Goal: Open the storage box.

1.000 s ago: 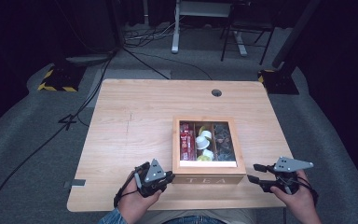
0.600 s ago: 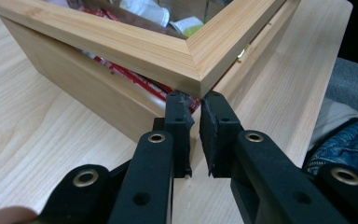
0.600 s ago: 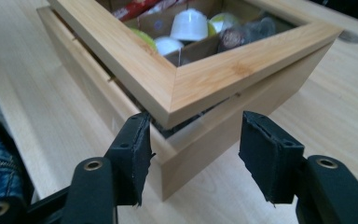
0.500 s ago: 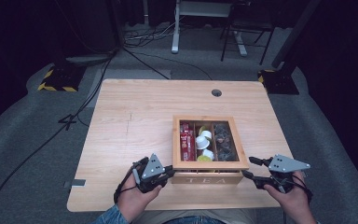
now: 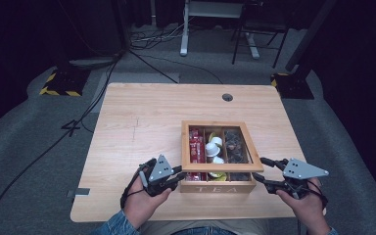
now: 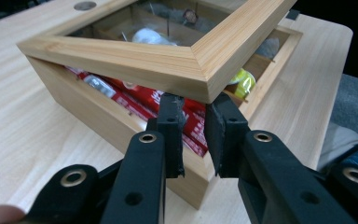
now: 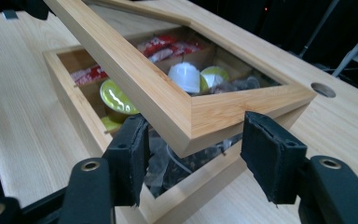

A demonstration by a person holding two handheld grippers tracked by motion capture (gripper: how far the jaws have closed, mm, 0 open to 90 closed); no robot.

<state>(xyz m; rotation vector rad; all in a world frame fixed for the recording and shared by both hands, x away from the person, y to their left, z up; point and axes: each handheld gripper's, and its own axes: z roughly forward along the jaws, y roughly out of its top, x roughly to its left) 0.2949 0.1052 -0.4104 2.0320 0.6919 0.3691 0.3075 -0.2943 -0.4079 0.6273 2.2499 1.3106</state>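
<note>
A wooden tea box [image 5: 218, 186] marked TEA stands near the table's front edge. Its glass-paned lid [image 5: 221, 167] is tilted up at the front. It holds red packets [image 5: 195, 144], white and yellow capsules [image 5: 213, 147] and dark sachets [image 5: 235, 144]. My left gripper [image 5: 178, 175] is at the box's front left corner. Its jaws have just been opening to a narrow gap with nothing between them, and the lid [image 6: 121, 60] rests on the tips of the left gripper [image 6: 193, 107]. My right gripper [image 5: 259, 169] has opened a little. The lid's corner [image 7: 168, 107] sits between the wide pads of the right gripper [image 7: 193, 135], ungripped.
The light wooden table [image 5: 142, 127] has a round cable hole [image 5: 227, 97] at the back. Bare tabletop lies left of and behind the box. Cables [image 5: 152, 46] and chair legs [image 5: 247, 46] are on the dark floor beyond. Blue sleeves enter at the bottom.
The lid's front edge has lifted off the box. Both hands have risen slightly with it. The left jaws have parted a little.
</note>
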